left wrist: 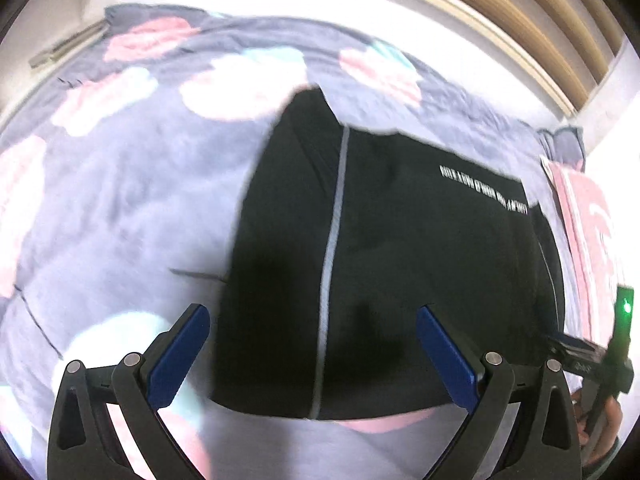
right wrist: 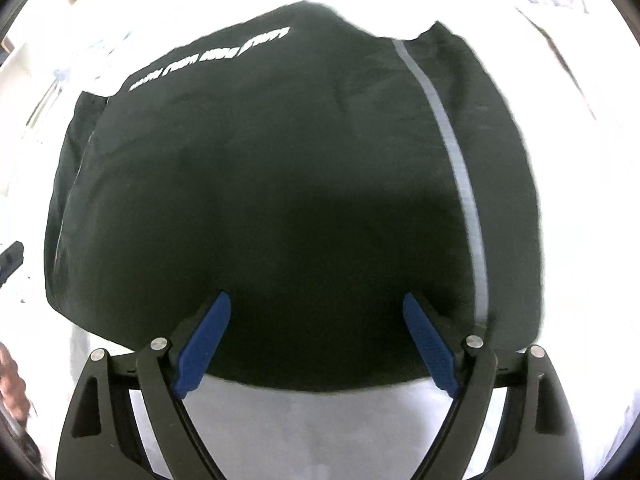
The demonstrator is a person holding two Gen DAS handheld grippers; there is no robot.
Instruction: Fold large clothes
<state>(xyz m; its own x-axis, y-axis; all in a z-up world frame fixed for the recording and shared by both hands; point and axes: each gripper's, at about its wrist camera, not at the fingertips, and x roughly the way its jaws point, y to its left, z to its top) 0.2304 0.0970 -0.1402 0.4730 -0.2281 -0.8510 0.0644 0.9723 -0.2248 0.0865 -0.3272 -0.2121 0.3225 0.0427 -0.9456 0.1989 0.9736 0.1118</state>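
- We count one black garment (left wrist: 400, 264), folded into a compact block and lying flat on a grey floral blanket (left wrist: 120, 208) that covers the surface beneath it.
- On that garment we see one pale grey stripe (left wrist: 332, 248) running from its far edge to its near edge, and one line of white lettering (left wrist: 484, 192) towards the far right; the letters are too blurred for us to read.
- From the right wrist view, the same garment (right wrist: 280, 200) fills most of the picture, with the stripe (right wrist: 460, 168) on its right side and the lettering (right wrist: 208, 60) at the upper left. The surroundings there are washed out to white.
- We hold two grippers. The left gripper (left wrist: 314, 322) has two blue pads, spread wide apart, with nothing between them; they hang above the near part of the garment and grasp nothing.
- The right gripper (right wrist: 316, 310) also shows two blue pads (right wrist: 206, 344) standing well apart over the near edge of the garment. They are released, with no cloth pinched between them.
- At the right edge of the left wrist view we see one pink patterned cloth (left wrist: 588, 224) beside the garment, and below it part of the other gripper's body with one green light (left wrist: 627, 307).
- Beyond the blanket, at the top right, we see wooden slats (left wrist: 540, 12).
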